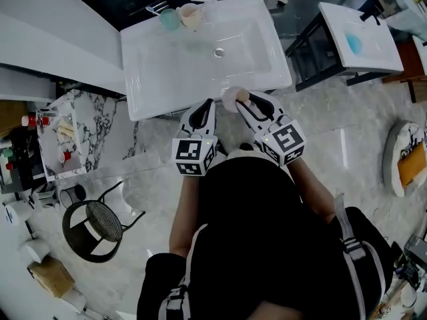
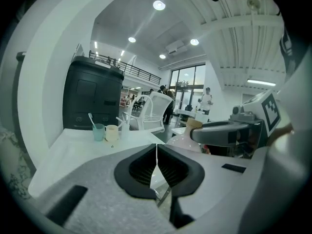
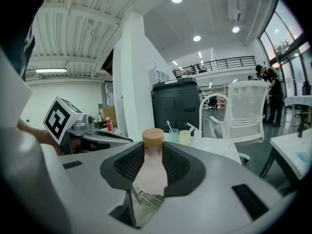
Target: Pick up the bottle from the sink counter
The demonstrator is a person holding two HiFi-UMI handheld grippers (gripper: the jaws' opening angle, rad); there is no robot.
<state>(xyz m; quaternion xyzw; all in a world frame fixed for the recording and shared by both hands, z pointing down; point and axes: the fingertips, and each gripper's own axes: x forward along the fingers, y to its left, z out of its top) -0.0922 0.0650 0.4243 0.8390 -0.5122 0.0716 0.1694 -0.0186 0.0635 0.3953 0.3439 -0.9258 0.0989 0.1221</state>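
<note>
1. Head view: shows the white sink (image 1: 153, 79) from above, with the bottle (image 1: 233, 97) at its near rim, caught between the jaws of the right claw (image 1: 248, 100). Puts the left claw (image 1: 205, 105) just beside it, to the left, over that same rim. Gives no answer on contact between bottle base and surface.
2. Left gripper view: finds the left claw (image 2: 156, 155) clenched on nothing, jaws pressed together. Catches the bottle (image 2: 181, 141) off to the right, crossed by a jaw of the right claw just below the tan cap (image 2: 194, 124).
3. Right gripper view: has the right claw (image 3: 152, 155) grasping the bottle (image 3: 148, 177), with ribbed pads (image 3: 129, 165) pressed on both sides of the pale pink body and the cap (image 3: 153, 137) above them. Looks smooth, rigid and probably light (contents not visible, so the weight is only a guess). Likely slippery on the sloping shoulder. Best taken low on the wide belly, kept upright, with a steady squeeze rather than a hard one.
</note>
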